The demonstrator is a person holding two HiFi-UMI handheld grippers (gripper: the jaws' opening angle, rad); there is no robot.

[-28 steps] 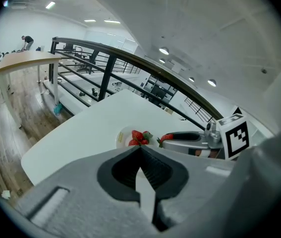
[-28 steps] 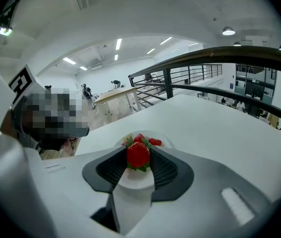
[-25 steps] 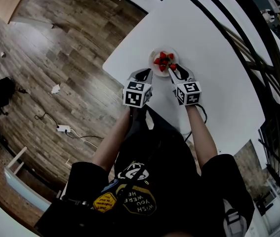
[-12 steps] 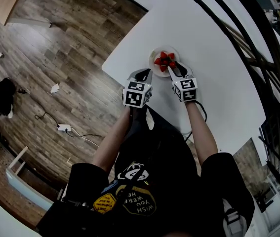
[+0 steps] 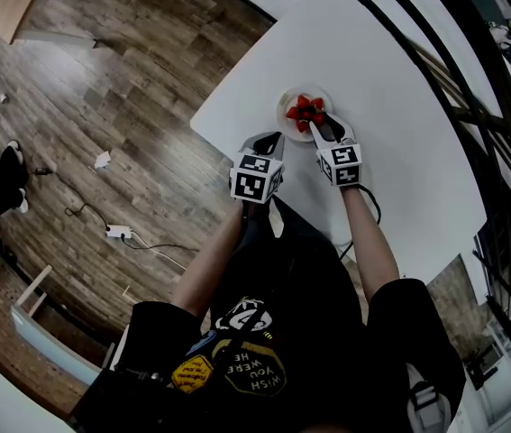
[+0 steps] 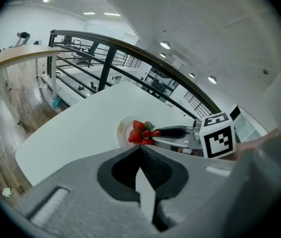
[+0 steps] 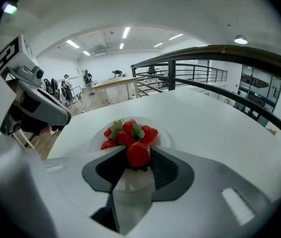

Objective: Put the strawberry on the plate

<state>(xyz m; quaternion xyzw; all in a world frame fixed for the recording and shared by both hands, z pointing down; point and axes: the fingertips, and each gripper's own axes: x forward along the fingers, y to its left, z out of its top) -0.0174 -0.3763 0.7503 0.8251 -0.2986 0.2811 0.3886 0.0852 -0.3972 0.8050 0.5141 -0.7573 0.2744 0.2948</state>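
Note:
A small white plate [image 5: 284, 115] on the white table [image 5: 390, 79] carries a pile of red strawberries [image 5: 306, 109]. My right gripper [image 5: 320, 126] reaches in from the near side with its tips at the plate's rim. In the right gripper view it [image 7: 138, 155] is shut on one strawberry [image 7: 138, 152], just in front of the pile [image 7: 128, 132] on the plate [image 7: 166, 134]. My left gripper [image 5: 271, 139] hangs just left of the plate with its jaws together and nothing in them. The left gripper view shows the plate [image 6: 122, 131] ahead of its tips [image 6: 140, 148].
The table's near-left edge [image 5: 228, 147] runs just beside the left gripper, with wooden floor below. A black railing [image 5: 471, 106] crosses beyond the table on the right. A cable and scraps lie on the floor [image 5: 111, 233].
The right gripper has edged forward, bringing its strawberry up against the pile on the plate. The left gripper has hardly moved.

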